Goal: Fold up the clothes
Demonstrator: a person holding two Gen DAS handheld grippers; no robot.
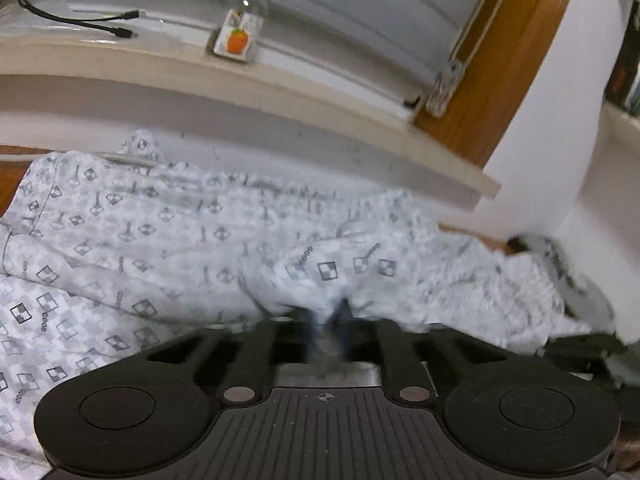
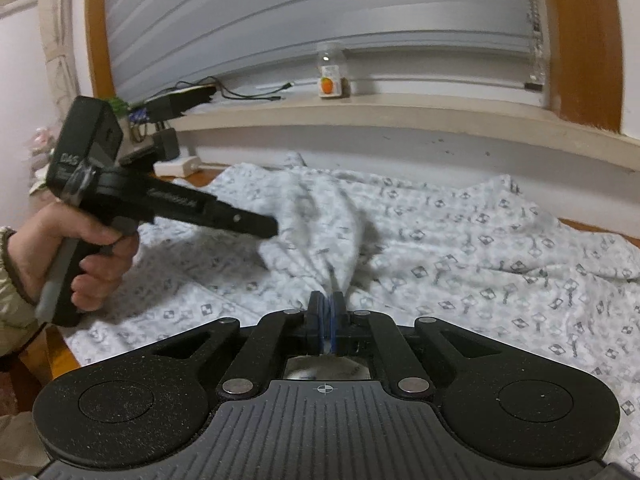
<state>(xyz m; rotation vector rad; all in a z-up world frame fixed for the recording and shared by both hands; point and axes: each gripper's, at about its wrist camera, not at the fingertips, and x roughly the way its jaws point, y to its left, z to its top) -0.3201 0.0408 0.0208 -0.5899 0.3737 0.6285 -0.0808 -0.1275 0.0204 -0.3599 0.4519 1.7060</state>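
A white garment [image 2: 460, 240] with a grey checker print lies spread over the wooden floor below a window sill. It also fills the left wrist view [image 1: 160, 232]. My right gripper [image 2: 329, 300] is shut on a raised fold of the garment. My left gripper [image 1: 326, 316] is shut on a bunched part of the same cloth, blurred by motion. The left gripper also shows in the right wrist view [image 2: 264, 226], held in a hand at the left, its tips in the lifted cloth.
A window sill [image 2: 400, 116] runs along the back with a small bottle [image 2: 332, 76], cables [image 2: 248, 94] and a dark device [image 2: 180, 100]. Closed blinds [image 2: 320, 12] hang above. A white wall [image 1: 560, 120] stands at the right of the left wrist view.
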